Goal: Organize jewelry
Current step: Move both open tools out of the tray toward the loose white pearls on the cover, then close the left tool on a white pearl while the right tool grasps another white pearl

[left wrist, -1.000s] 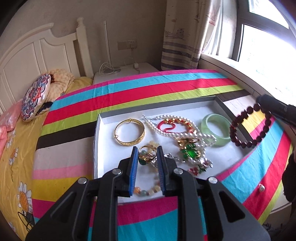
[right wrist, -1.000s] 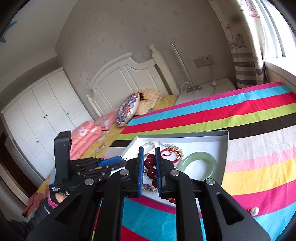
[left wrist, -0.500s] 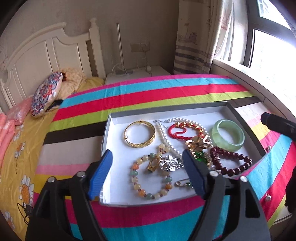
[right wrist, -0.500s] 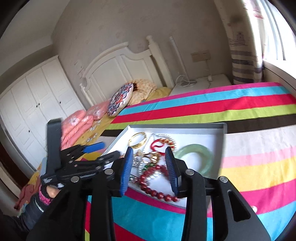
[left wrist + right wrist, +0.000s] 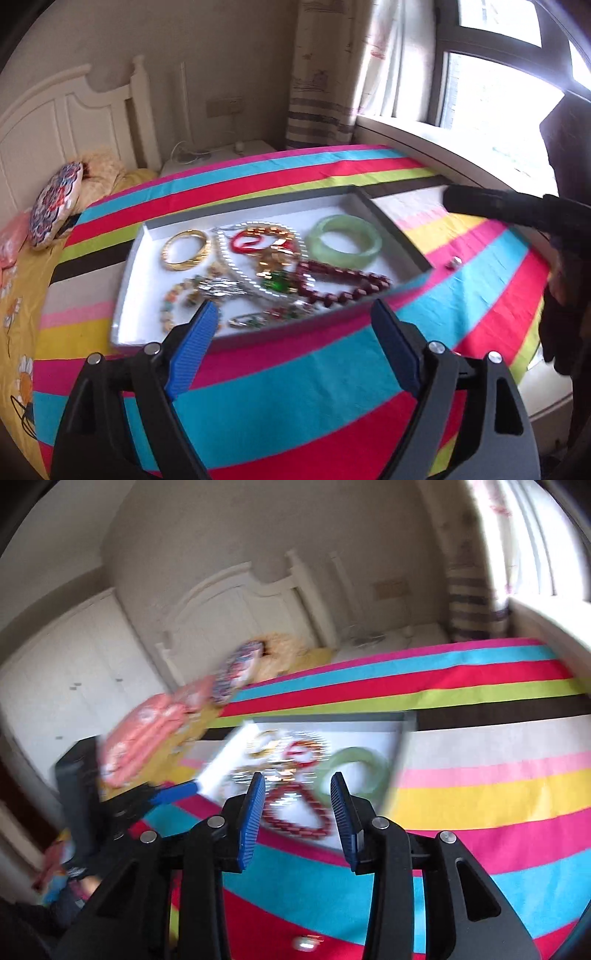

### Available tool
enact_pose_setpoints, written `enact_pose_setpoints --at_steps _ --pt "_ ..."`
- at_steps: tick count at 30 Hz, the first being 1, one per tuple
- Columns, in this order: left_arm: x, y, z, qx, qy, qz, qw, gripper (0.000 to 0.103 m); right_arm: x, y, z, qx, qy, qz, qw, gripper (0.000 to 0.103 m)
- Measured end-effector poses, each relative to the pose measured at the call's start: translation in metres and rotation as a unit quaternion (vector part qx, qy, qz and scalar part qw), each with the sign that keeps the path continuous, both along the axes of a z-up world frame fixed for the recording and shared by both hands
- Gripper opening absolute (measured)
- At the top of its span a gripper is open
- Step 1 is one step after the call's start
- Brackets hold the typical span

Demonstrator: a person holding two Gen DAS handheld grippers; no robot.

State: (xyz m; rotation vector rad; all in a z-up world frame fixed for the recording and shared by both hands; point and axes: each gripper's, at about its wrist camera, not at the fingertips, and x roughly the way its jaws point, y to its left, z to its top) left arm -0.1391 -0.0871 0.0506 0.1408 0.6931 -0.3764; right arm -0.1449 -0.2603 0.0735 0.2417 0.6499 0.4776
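Observation:
A shallow grey tray [image 5: 391, 229] with a white floor lies on the striped bedspread and holds the jewelry: a gold bangle [image 5: 185, 250], a pearl necklace [image 5: 225, 254], a red cord bracelet [image 5: 245, 242], a green jade bangle [image 5: 345, 240], a dark red bead bracelet [image 5: 343, 282], a multicolour bead bracelet [image 5: 168, 306] and a green brooch [image 5: 279, 284]. My left gripper [image 5: 291, 325] is open and empty, pulled back in front of the tray. My right gripper [image 5: 297, 805] is open and empty above the tray's near edge; the red bead bracelet [image 5: 295, 814] lies beneath it.
A small silver piece [image 5: 455, 262] lies on the bedspread right of the tray; another [image 5: 304, 941] lies near the bed's front. Pillows [image 5: 55, 205] and a white headboard [image 5: 55, 136] are at the far left. The window sill [image 5: 443, 147] runs along the right.
Both grippers opened: the left let go of the bead bracelet and ring, the right dropped the red bead bracelet into the tray. Both then drew back from the tray.

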Motion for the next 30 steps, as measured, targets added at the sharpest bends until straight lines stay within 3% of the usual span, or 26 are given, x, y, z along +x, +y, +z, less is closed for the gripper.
enact_pose_setpoints --at_steps 3,6,11,17,22,30 --pt "-0.016 -0.023 -0.007 -0.010 0.014 -0.048 0.9987 0.084 -0.009 -0.018 -0.016 -0.036 0.013 -0.033 0.999 0.038" --pt "-0.031 -0.052 -0.019 0.009 0.019 -0.097 0.9951 0.083 -0.020 -0.036 -0.035 -0.047 0.031 -0.054 0.997 0.038" --pt "-0.045 -0.092 -0.041 0.048 0.034 -0.152 0.9867 0.062 -0.031 -0.056 -0.052 -0.053 0.041 -0.077 0.995 0.038" --pt "-0.040 -0.105 -0.054 0.057 0.053 -0.163 0.9836 0.045 -0.027 -0.061 -0.059 -0.090 0.042 -0.089 0.991 0.038" --pt "-0.038 -0.110 -0.057 0.059 0.053 -0.176 0.9812 0.015 -0.027 -0.071 -0.062 -0.091 0.042 -0.103 0.990 0.038" --pt "-0.043 -0.101 -0.054 0.036 0.053 -0.170 0.9834 0.013 -0.009 -0.047 -0.069 -0.181 0.054 -0.078 0.979 0.037"
